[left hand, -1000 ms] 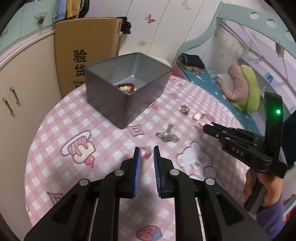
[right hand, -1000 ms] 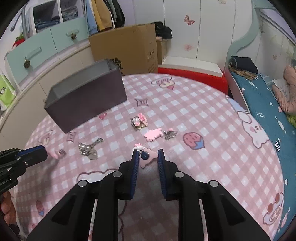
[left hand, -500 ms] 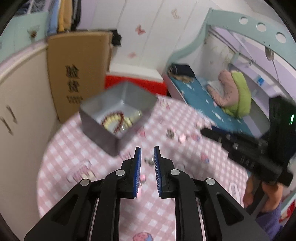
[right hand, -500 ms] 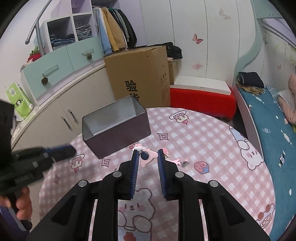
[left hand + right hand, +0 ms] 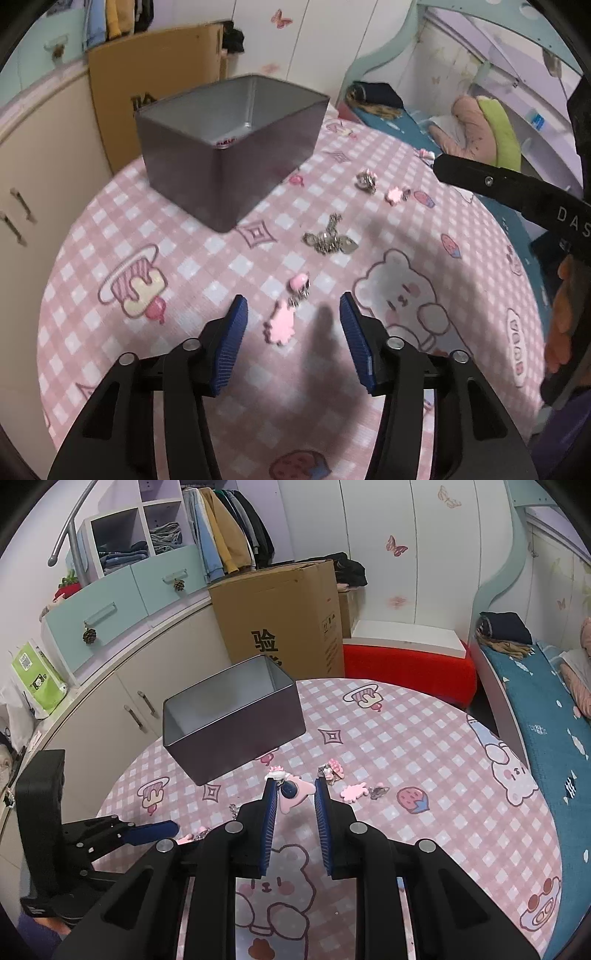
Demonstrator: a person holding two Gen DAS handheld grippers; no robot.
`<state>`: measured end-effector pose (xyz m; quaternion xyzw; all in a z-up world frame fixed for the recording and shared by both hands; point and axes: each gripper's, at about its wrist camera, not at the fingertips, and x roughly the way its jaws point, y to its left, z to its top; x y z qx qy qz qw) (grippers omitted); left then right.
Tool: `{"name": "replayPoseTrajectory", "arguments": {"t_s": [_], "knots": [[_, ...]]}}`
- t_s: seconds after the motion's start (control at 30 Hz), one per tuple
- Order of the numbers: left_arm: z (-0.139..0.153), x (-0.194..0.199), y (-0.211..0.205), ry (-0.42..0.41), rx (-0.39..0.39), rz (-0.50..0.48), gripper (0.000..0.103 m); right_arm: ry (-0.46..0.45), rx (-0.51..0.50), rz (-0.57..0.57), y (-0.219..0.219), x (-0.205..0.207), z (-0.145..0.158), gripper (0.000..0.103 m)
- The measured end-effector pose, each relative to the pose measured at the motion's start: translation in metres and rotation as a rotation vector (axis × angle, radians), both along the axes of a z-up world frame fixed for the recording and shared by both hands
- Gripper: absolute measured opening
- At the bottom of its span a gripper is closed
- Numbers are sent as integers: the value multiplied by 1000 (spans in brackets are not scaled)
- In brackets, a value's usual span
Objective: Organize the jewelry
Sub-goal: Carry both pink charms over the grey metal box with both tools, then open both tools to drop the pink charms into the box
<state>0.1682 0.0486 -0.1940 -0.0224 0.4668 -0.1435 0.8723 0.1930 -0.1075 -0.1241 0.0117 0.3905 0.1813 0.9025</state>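
Left wrist view: the left tool (image 5: 291,317) has just opened, its ribbed blue pads apart, and a flat pink charm (image 5: 280,325) on a metal clip lies loose on the checked tabletop (image 5: 110,229), short of the grey tin (image 5: 229,147). The right tool (image 5: 294,794) is clamped on a pink-and-blue charm (image 5: 291,794).

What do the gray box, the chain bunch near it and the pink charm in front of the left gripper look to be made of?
Gray box: likely tin or sheet metal, matte outside, with a brushed sheen inside and thin folded rims. Chain bunch: silvery metal, glinting links. Pink charm: probably glossy plastic or resin with a small metal clasp; hard to be sure.
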Motion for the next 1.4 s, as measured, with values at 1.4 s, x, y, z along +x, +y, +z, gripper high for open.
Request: {"name": "replayPoseTrajectory", "arguments": {"t_s": [1.4], "knots": [[86, 115, 57, -118, -72, 53, 12, 20, 19, 133, 92, 84, 19, 20]]}}
